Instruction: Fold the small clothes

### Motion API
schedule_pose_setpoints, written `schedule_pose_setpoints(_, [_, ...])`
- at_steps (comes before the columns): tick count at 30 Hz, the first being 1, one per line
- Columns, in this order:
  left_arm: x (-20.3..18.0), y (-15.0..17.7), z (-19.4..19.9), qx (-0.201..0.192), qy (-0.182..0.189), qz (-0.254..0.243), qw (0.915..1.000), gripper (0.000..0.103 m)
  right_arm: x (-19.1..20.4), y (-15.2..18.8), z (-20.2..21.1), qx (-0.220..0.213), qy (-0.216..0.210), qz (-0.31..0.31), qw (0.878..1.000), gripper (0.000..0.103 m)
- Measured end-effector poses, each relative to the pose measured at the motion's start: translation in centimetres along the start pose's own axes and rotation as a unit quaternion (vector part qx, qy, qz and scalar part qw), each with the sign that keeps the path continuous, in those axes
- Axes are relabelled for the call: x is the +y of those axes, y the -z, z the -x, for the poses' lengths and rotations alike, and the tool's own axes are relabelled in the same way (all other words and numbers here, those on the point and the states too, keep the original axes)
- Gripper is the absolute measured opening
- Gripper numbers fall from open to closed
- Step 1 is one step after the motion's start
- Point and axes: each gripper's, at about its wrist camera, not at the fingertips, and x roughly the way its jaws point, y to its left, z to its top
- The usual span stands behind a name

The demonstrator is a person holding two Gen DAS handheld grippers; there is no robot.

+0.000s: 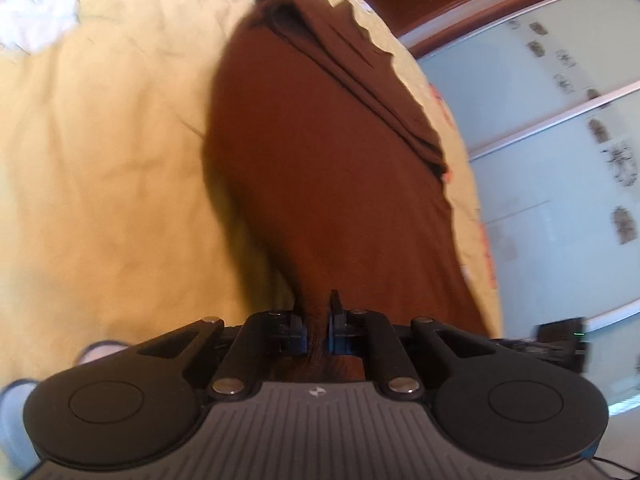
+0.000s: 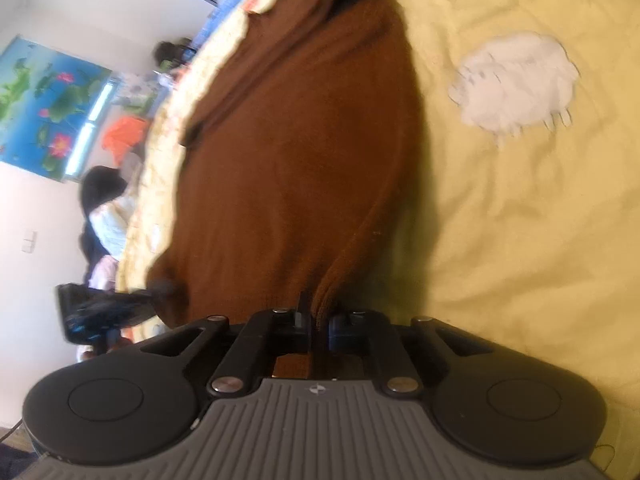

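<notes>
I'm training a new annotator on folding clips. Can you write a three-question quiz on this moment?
1. True or false: both grippers are shut on the brown garment.
2. What colour is the bedsheet under it?
A) blue B) pale yellow C) grey
3. In the right wrist view, on which side of the garment does the white patch on the sheet lie?

Key:
1. True: the left gripper and the right gripper each pinch a near edge of the cloth.
2. B.
3. On its right, apart from it.

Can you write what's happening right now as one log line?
step: lifting edge | left gripper: shut on brown garment | right gripper: shut on brown garment | surface: yellow sheet
</notes>
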Motion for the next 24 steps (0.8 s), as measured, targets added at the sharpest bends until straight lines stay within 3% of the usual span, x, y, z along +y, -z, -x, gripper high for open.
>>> schedule_pose_setpoints(3, [-0.8,1.1,2.1,-0.012,-0.046,-0.045,0.9979,0.006,1.1,0.5,2.7,-0.032,-0.016,0.031,0.999,0.013])
schedule_pose_setpoints(5, [0.1,1.9,2.3,0.001,-0.085,-0.05,0.9951,0.005,0.5,0.8,3.7,-0.035,0.014,0.038,0.999,0.013])
schedule_pose_setpoints(7, [0.9,2.3,2.7,-0.002,-0.066,-0.037,0.9971,0.005,-1.0,1.0,3.3,-0.014,0.037,0.025,0.999,0.013])
schedule_pose_setpoints(9, [1.0,2.2,2.8,-0.003,-0.062,-0.021,0.9978,0.01,-2.2,1.2,2.3,0.007,0.028,-0.005,1.0,0.021])
schedule_pose_setpoints(10, [1.1,2.1,2.6,0.003,-0.051,-0.012,0.9986,0.019,-2.4,1.2,2.2,0.005,0.017,-0.014,1.0,0.028])
schedule_pose_setpoints(11, [1.4,2.1,2.6,0.006,-0.031,-0.003,0.9995,0.028,-2.4,1.2,2.3,0.001,0.003,-0.02,1.0,0.049])
schedule_pose_setpoints(12, [1.4,2.1,2.6,0.005,-0.007,0.005,0.9999,0.056,-2.4,1.1,2.6,-0.009,-0.015,-0.022,1.0,0.075])
schedule_pose_setpoints(13, [1.4,2.0,2.4,0.002,0.018,0.014,0.9997,0.085,-2.2,1.0,2.9,-0.023,-0.026,-0.023,0.999,0.085])
schedule_pose_setpoints(14, [1.0,2.0,2.1,-0.006,0.03,0.019,0.9993,0.092,-2.1,0.9,3.2,-0.036,-0.032,-0.021,0.999,0.094])
schedule_pose_setpoints(15, [0.5,2.0,1.6,-0.013,0.028,0.018,0.9993,0.094,-2.1,0.6,3.1,-0.038,-0.031,-0.019,0.999,0.091])
schedule_pose_setpoints(18, [-1.0,2.0,0.6,-0.015,0.013,-0.018,0.9996,0.093,-2.2,-0.1,2.0,-0.026,-0.037,-0.024,0.999,0.082])
schedule_pose_setpoints(19, [-1.3,1.9,0.5,-0.015,0.005,-0.026,0.9995,0.084,-2.1,-0.2,1.7,-0.023,-0.042,-0.024,0.999,0.08])
schedule_pose_setpoints(20, [-1.6,1.9,0.5,-0.013,-0.006,-0.034,0.9993,0.071,-2.1,-0.3,1.4,-0.021,-0.044,-0.023,0.999,0.067])
schedule_pose_setpoints(21, [-1.6,2.0,0.4,0.0,-0.022,-0.036,0.9991,0.028,-2.2,-0.2,1.3,-0.017,-0.04,-0.023,0.999,0.034])
schedule_pose_setpoints(22, [-1.3,2.0,0.1,0.016,-0.045,-0.029,0.9984,0.006,-2.3,-0.1,0.9,-0.006,-0.026,-0.024,0.999,0.014])
schedule_pose_setpoints(24, [-0.5,2.4,0.6,0.015,-0.037,-0.015,0.9991,0.006,-2.8,0.6,0.9,-0.002,-0.018,-0.018,1.0,0.01])
